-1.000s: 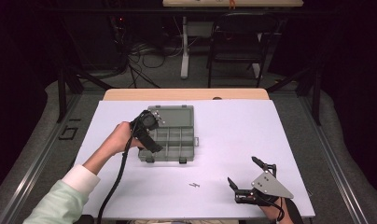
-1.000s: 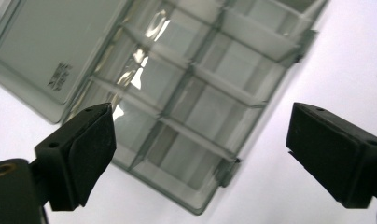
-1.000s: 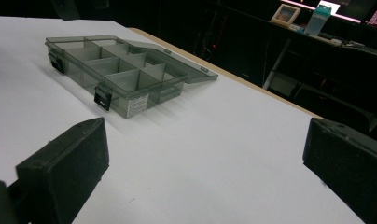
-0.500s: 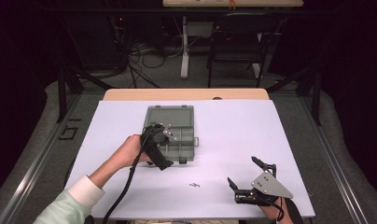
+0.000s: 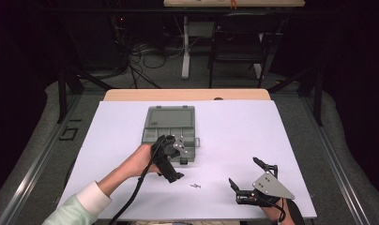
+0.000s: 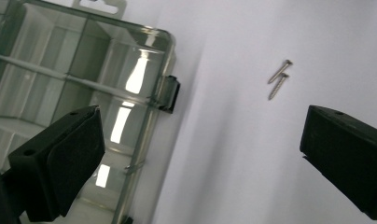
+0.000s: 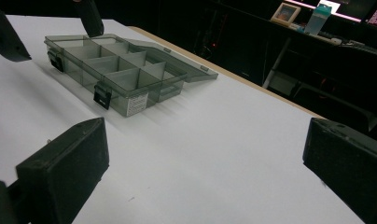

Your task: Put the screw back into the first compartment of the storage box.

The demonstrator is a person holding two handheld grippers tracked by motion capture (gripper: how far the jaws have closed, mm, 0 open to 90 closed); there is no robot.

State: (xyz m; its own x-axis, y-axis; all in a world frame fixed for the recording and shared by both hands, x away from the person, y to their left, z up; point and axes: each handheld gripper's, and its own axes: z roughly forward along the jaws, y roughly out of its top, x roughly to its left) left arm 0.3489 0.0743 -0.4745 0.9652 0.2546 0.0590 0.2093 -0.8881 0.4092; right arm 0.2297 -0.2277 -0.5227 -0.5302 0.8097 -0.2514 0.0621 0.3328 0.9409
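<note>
A clear grey compartment box [image 5: 171,126] lies on the white table [image 5: 281,140] with its lid folded open at the back. Two small screws [image 5: 195,186] lie loose in front of it, also seen as screws [image 6: 279,78] in the left gripper view. My left gripper [image 5: 180,161] hovers over the box's front edge, open; its jaws have just widened a little and hold nothing. The box's front corner and latch [image 6: 170,93] lie below its jaws. My right gripper [image 5: 244,171] rests open and empty at the near right, facing the box [image 7: 116,70].
The table's near edge runs just behind both hands. Cables trail from each gripper. A wooden strip [image 5: 187,94] borders the far side, with chairs and desk legs beyond. The left gripper's jaws [image 7: 4,37] show at the right gripper view's top left.
My left gripper has come from over the box's left compartments toward the near side and right, a little lower, closer to the screws. The right gripper has stayed put.
</note>
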